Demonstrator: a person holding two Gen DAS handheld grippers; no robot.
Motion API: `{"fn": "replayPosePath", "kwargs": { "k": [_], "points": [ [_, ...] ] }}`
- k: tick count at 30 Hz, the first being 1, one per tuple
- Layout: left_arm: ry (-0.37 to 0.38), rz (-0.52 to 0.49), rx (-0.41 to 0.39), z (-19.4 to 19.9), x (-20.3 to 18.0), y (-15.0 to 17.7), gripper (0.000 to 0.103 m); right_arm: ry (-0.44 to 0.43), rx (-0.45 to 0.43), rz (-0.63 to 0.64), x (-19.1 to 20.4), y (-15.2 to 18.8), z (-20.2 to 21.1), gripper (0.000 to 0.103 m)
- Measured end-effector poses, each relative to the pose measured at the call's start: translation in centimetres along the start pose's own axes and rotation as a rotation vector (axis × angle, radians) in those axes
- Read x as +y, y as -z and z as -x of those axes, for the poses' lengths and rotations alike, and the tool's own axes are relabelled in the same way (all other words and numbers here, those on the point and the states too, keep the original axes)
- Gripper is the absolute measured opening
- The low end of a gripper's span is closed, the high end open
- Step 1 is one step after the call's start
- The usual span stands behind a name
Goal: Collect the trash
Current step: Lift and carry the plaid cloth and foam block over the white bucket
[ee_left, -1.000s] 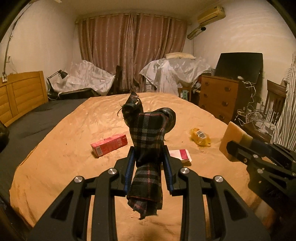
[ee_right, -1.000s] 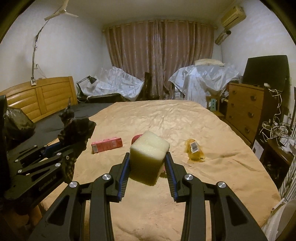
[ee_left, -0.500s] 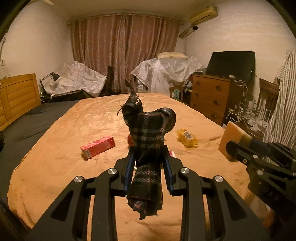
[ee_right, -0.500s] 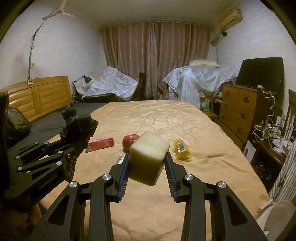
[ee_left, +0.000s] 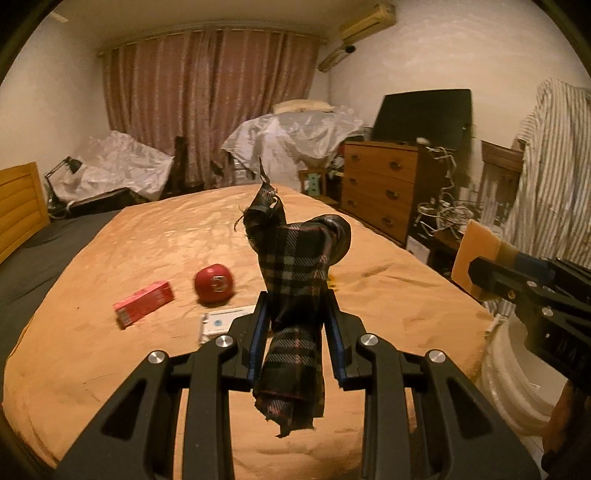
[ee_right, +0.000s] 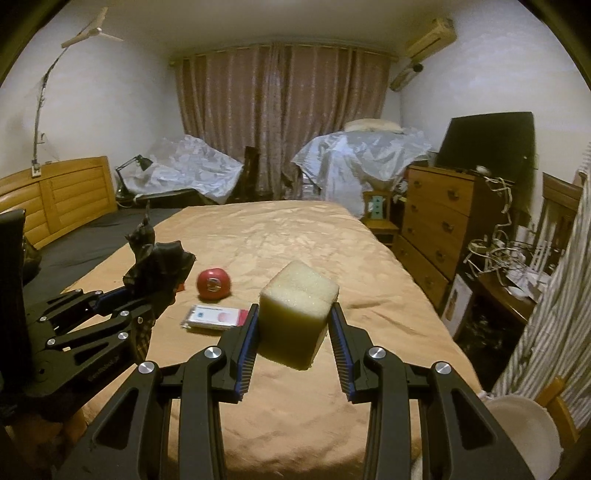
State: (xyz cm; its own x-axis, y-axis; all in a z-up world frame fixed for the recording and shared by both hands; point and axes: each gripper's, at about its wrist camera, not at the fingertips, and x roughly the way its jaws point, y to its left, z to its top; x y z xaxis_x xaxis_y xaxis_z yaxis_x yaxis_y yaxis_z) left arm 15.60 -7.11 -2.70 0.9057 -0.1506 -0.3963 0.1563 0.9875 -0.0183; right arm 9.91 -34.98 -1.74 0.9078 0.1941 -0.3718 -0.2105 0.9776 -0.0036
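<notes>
Dim bedroom with an orange-covered bed [ee_left: 110, 354] fills the left wrist view: the left gripper [ee_left: 295, 325] is clamped on a dark plaid cloth scrap [ee_left: 295, 295], above a red box [ee_left: 144, 302] and red round ball [ee_left: 215, 283]. From the right wrist, the right gripper [ee_right: 293, 328] squeezes a pale yellow foam cube [ee_right: 295, 314] over the bed, beside a flat white-and-pink packet [ee_right: 216, 317].

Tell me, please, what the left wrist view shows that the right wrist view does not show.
Only the left wrist view shows the red carton on the bed. Only the right wrist view shows the wall-mounted fan. Both show the red ball, the flat packet, the left gripper shut on the plaid cloth, and the right gripper shut on the sponge block.
</notes>
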Motion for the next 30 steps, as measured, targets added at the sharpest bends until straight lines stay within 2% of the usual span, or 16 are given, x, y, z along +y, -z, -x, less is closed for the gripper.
{"fn": "replayPosePath", "kwargs": {
  "k": [21,30],
  "points": [
    [0.294,-0.122,0.082,-2.2,-14.2,-0.5,0.028,0.198,0.083,-0.100,-16.4,2.8,7.4,0.038],
    [0.415,-0.180,0.118,-2.2,-20.5,-0.8,0.028,0.276,0.155,-0.188,-25.5,5.0,10.8,0.038]
  ]
}}
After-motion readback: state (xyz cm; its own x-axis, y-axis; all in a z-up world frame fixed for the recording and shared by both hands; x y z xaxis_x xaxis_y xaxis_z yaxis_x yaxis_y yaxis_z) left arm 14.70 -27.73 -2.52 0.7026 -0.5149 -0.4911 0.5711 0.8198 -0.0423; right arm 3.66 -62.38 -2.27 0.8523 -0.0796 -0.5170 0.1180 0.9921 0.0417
